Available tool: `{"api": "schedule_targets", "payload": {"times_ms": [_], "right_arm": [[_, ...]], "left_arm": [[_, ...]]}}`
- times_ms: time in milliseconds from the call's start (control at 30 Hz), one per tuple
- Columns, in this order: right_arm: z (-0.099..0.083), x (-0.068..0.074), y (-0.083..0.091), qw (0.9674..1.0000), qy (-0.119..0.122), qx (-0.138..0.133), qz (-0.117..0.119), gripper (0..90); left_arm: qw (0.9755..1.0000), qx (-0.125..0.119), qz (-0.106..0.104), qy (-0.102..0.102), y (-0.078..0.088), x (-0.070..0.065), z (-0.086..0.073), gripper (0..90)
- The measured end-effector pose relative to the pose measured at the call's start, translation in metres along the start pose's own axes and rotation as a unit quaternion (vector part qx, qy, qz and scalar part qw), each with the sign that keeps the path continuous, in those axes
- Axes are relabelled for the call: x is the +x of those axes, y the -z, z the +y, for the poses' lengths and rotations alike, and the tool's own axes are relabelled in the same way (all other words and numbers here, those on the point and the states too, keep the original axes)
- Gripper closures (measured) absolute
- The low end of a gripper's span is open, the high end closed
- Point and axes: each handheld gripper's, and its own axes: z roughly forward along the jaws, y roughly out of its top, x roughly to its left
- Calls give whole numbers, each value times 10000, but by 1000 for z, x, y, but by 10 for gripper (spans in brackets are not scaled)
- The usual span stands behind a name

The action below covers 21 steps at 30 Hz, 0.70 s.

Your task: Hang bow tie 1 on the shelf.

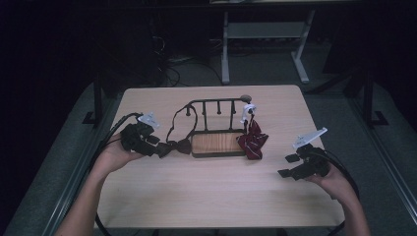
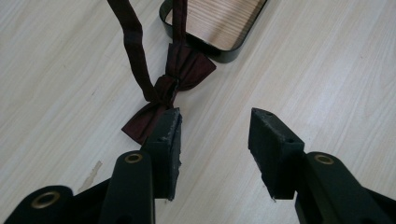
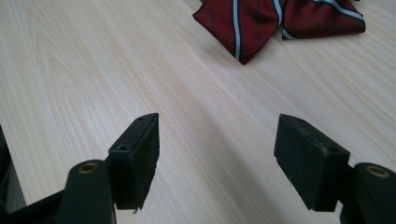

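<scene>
A dark maroon bow tie [image 1: 178, 145] [image 2: 180, 74] lies on the table at the left end of a black rack [image 1: 219, 105], and its strap loops up over the rack's left peg. My left gripper [image 1: 162, 149] [image 2: 215, 126] is open just short of it. One wing of the bow tie touches the outer tip of the left jaw, and nothing sits between the pads. A red striped tie [image 1: 253, 140] [image 3: 252, 18] hangs by a white clip at the rack's right end. My right gripper [image 1: 287, 166] [image 3: 217, 135] is open over bare wood, short of that tie.
The rack stands on a wooden base with a black rim [image 1: 218, 144] [image 2: 219, 21] at mid-table. The light wood table [image 1: 211, 191] has free room in front. A white desk frame [image 1: 265, 34] stands on the floor beyond the far edge.
</scene>
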Motion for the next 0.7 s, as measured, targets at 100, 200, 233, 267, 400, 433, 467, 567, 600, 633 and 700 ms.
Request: {"api": "schedule_targets", "payload": {"times_ms": [100,200,233,267,400,433,467,567,600,633,700], "right_arm": [[0,0,0,10000,-32,19,4,309],[0,0,0,10000,-34,15,10,310],[0,0,0,10000,-30,15,10,309],[0,0,0,10000,-31,16,6,310],[-1,0,0,10000,-43,24,3,309],[-1,0,0,10000,-43,22,3,309],[-1,0,-1,10000,-41,20,2,310],[-1,-1,-1,10000,-19,16,1,309],[-1,-1,-1,10000,-19,16,1,309],[-1,-1,-2,10000,-14,16,1,309],[-1,-1,-2,10000,-28,29,8,309]], "left_arm": [[10000,-23,12,6,-2,-1,-4,523],[10000,21,-10,20,-5,-2,-8,517],[10000,40,-24,42,-6,-3,-10,516],[10000,39,-24,29,-7,-3,-11,514],[10000,48,-41,69,-11,-4,-16,504],[10000,38,-38,77,-11,-4,-17,501],[9999,32,-43,90,-12,-4,-19,499],[9999,-11,-52,106,-14,-6,-23,488],[9999,-11,-52,106,-14,-6,-23,488],[9999,-19,-69,113,-14,-8,-24,488],[9999,-38,-63,84,-15,-9,-25,480]]}}
